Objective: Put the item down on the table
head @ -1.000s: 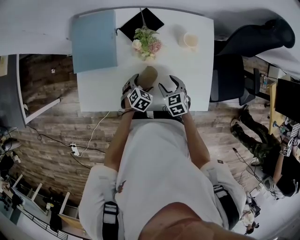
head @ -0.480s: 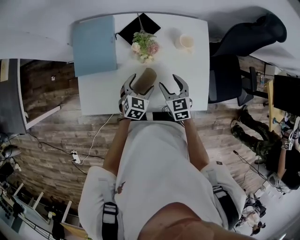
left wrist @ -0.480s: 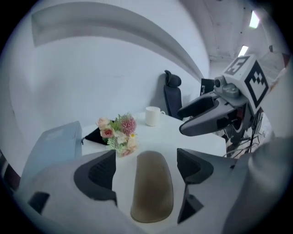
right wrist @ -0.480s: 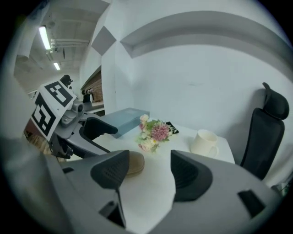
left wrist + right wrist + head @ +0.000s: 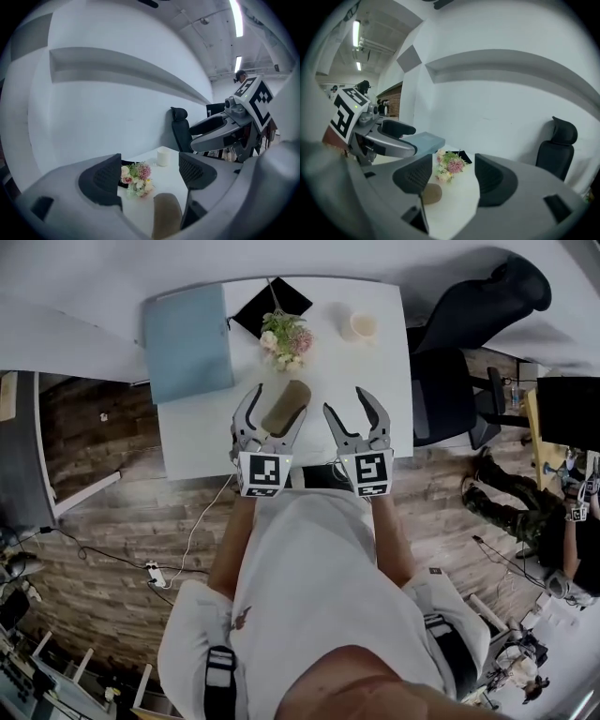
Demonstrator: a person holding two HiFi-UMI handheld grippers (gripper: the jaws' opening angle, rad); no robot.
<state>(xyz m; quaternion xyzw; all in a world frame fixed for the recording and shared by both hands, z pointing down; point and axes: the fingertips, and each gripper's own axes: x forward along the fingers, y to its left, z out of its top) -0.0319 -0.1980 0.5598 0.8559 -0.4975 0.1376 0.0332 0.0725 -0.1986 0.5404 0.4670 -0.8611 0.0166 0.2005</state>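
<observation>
The item, a tan oblong pad (image 5: 286,407), lies flat on the white table (image 5: 202,432), just in front of the flowers. My left gripper (image 5: 275,404) hovers above it; its jaws have just been closing, they stand apart, and nothing is between the pads. In the left gripper view the item (image 5: 166,216) shows low down on the table beyond the left gripper (image 5: 150,176). My right gripper (image 5: 349,404) hangs beside it to the right; its jaws have just been opening and are empty. The right gripper view shows the right gripper (image 5: 453,177) with the item (image 5: 431,193) down to its left.
A small bunch of flowers (image 5: 286,338) sits mid-table, with a black square pad (image 5: 272,304) behind it, a pale blue folder (image 5: 187,329) at the left and a cream cup (image 5: 362,326) at the right. A black office chair (image 5: 469,343) stands right of the table.
Both grippers have lifted off the table towards the camera and drawn back to its near edge. The item has stayed on the table. The left jaws stand narrower than before.
</observation>
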